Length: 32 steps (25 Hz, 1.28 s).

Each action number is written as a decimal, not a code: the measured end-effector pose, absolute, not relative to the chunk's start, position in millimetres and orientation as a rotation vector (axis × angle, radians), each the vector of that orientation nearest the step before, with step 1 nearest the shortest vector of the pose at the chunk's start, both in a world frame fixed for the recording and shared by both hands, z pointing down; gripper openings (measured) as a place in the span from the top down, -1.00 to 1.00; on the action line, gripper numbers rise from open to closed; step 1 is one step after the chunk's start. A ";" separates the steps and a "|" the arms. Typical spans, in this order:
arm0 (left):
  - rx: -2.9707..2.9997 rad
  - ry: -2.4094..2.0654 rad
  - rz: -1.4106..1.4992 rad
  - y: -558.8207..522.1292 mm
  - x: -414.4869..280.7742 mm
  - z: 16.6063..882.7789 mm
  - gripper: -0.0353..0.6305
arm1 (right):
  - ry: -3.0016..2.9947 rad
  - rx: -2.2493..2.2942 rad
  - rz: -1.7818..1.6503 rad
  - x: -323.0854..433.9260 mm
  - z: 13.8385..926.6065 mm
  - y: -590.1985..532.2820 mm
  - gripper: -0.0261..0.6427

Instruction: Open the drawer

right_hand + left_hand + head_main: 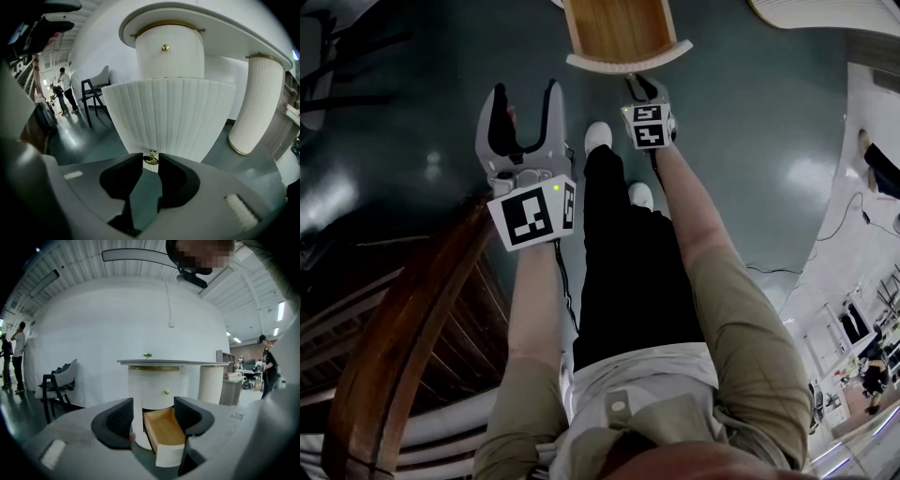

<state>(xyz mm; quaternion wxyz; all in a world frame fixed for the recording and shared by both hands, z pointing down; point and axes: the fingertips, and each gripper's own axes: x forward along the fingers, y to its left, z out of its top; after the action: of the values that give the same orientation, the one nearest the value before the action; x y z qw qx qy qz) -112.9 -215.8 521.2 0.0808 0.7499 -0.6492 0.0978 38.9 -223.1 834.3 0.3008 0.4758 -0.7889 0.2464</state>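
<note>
Drawer (pixel 628 62): pulled well out from the ribbed pedestal of the table (pixel 173 362). Its wooden inside is showing and its curved white front faces the person. To my eye the job looks about done.
Right claw (pixel 639 89): narrowed onto the small brass knob (pixel 151 158) on the drawer front, with a pad pinching each side.
Left claw (pixel 523 103): jaws wide apart with nothing between them. It hangs in the air to the left of the drawer, touching nothing.
Slip risk: the knob is small and round, so a pull off its line could let the pads slide off.
Overpull risk: the drawer is already far out. More pull might bring it off its runners and drop it, and a shoe (pixel 598 137) sits just below the front.
Binding risk: the right claw meets the knob angled downward, so dragging down instead of straight out could jam the drawer.
Around: a second knob (pixel 165 48) higher on the pedestal, a ribbed column (pixel 253 108) holding up the table's other end, a chair (pixel 61 380) by the wall, a cable (pixel 839 220) on the floor, and people standing far off at both sides.
In the way: only the person's own legs stand between drawer and body. Curved dark wood furniture (pixel 403 347) sits close by the left arm and could cramp a step back.
</note>
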 end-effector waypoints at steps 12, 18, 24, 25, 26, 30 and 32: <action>2.244 -1.932 0.308 -211.3 -111.2 522.5 0.04 | -2.085 1.290 0.715 40.9 837.3 -222.0 0.58; 2.233 -1.936 0.327 -207.9 -114.0 514.3 0.04 | -2.108 1.249 0.750 34.0 822.0 -221.8 0.15; 2.205 -1.955 0.337 -205.5 -120.4 470.2 0.04 | -2.101 1.270 0.754 49.9 763.8 -221.2 0.12; 2.197 -1.958 0.334 -203.7 -122.2 459.9 0.04 | -2.094 1.283 0.760 55.3 749.1 -219.6 0.12; 2.190 -1.958 0.327 -202.1 -123.5 448.5 0.04 | -2.086 1.297 0.766 62.0 732.7 -217.9 0.12; 2.182 -1.952 0.315 -194.0 -125.7 389.6 0.04 | -2.046 1.371 0.776 95.7 652.8 -208.2 0.12; 2.193 -1.953 0.312 -192.7 -126.0 355.8 0.04 | -2.047 1.414 0.761 111.1 602.5 -208.4 0.12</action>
<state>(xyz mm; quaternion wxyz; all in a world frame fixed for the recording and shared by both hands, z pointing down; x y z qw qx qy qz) -126.0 -192.7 355.8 0.0942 0.7393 -0.6585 0.1052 111.1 -208.4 602.5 0.2665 0.5237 -0.7584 0.2821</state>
